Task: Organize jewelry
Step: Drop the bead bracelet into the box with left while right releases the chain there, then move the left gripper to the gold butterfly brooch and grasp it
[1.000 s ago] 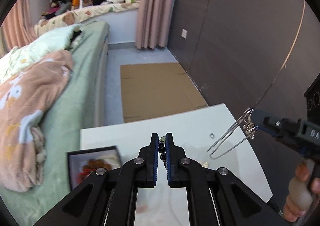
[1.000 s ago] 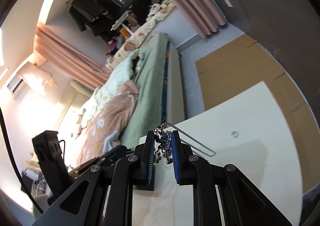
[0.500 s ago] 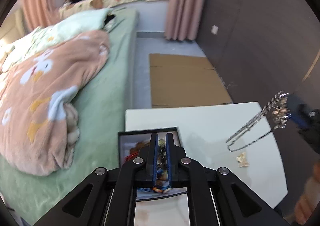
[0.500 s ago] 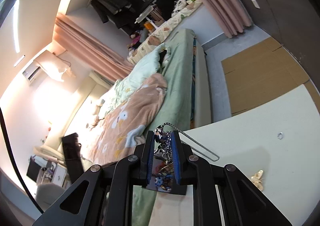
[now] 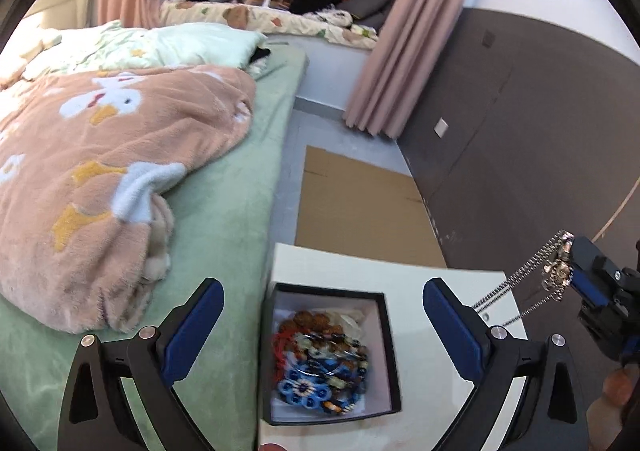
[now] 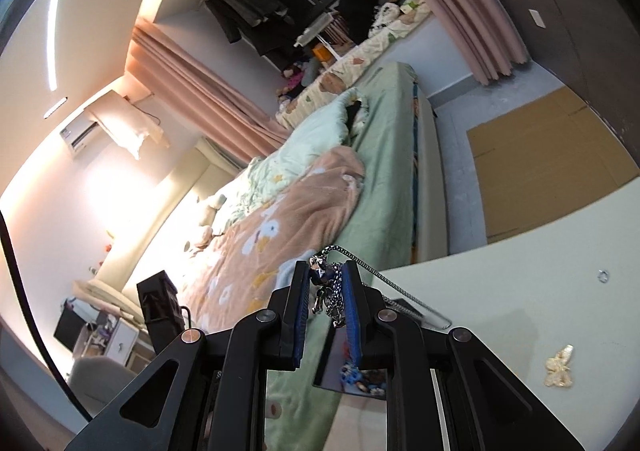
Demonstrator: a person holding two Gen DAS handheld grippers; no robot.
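Left gripper (image 5: 323, 315) is opening, jaws spreading wide above the black jewelry box (image 5: 384, 351) with nothing between them, likely just letting a piece drop in. Over to the right gripper (image 6: 327, 301), pinching a silver chain necklace (image 6: 394, 287) that dangles over the white table (image 6: 520, 291), probably boxed next.

Left tongs opening, right tongs clamped

Left tongs (image 5: 323, 303) spread wide with nothing between them; right tongs (image 6: 327, 291) pinch a silver chain necklace (image 6: 332, 293).
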